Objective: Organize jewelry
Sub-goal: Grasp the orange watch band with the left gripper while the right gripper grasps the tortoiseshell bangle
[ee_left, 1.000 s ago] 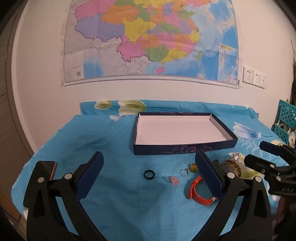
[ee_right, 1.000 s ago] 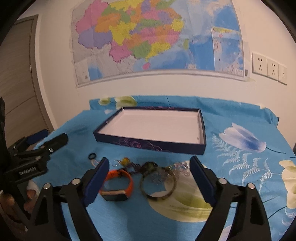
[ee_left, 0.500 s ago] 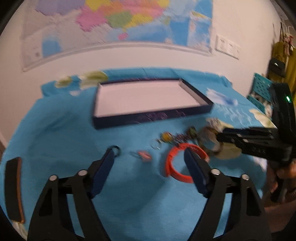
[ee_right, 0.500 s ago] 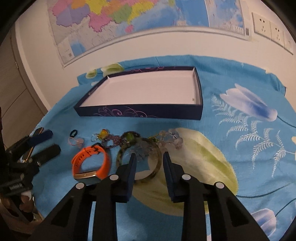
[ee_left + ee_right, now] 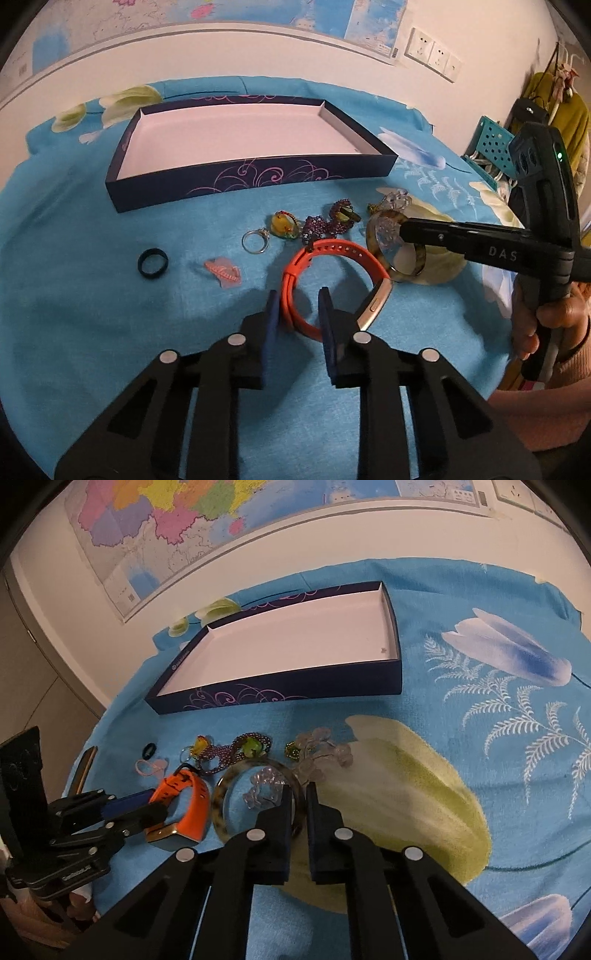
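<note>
Left wrist view: left gripper (image 5: 295, 295) jaws have just been closing and pinch the near strap of the orange smartband (image 5: 334, 284), lying on the desk cloth in front of the navy box (image 5: 255, 177). A straight lift is advised; the band's long axis runs left-right.

Right wrist view: right gripper (image 5: 298, 797) jaws, just closed, pinch the tortoiseshell bangle (image 5: 221, 805) rim, bangle flat beside the clear beads (image 5: 264, 790).

1. Shallow navy cardboard box with a white floor (image 5: 255, 177), open, at the back of the blue cloth;
2. Orange silicone watch band (image 5: 332, 254), on edge, nearest;
3. Mottled tortoiseshell bangle (image 5: 221, 797) just beside it;
4. Small black ring (image 5: 153, 263), silver ring (image 5: 254, 241), purple bead chain (image 5: 325, 225) lying between.
</note>
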Demonstrator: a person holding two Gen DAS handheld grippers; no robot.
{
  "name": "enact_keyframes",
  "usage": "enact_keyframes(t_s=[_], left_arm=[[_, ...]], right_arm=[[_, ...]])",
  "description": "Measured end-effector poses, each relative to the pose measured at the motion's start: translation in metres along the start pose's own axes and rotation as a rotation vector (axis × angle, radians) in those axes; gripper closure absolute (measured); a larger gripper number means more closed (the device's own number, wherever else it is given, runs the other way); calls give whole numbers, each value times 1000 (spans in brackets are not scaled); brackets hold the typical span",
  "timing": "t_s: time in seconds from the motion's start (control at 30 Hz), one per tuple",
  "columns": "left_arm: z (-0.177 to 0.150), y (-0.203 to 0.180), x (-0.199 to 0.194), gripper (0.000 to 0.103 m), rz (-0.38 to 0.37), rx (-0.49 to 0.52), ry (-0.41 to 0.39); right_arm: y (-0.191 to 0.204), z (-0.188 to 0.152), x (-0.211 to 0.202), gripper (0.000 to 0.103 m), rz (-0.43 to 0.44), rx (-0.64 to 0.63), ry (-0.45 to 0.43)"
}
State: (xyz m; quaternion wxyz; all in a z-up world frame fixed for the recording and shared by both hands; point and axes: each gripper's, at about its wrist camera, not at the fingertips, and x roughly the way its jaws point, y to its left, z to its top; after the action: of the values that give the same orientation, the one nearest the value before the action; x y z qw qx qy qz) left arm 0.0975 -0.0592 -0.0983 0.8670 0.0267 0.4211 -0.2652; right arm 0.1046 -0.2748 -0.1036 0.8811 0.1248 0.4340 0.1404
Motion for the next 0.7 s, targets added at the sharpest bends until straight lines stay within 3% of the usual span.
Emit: enact_keyframes(t_s=[0.13, 0.4, 0.63, 0.7], left_arm=[[2, 2, 1, 95, 3, 8, 8], [8, 3, -5, 95, -8, 41, 7], [37, 16, -30, 94, -8, 41, -63], [51, 22, -36, 97, -18, 33, -89]], right_arm=[[2, 2, -6, 97, 23, -11, -10], [3, 15, -22, 97, 74, -12, -56], [4, 46, -28, 97, 90, -31, -100], [4, 57, -27, 97, 80, -44, -114]])
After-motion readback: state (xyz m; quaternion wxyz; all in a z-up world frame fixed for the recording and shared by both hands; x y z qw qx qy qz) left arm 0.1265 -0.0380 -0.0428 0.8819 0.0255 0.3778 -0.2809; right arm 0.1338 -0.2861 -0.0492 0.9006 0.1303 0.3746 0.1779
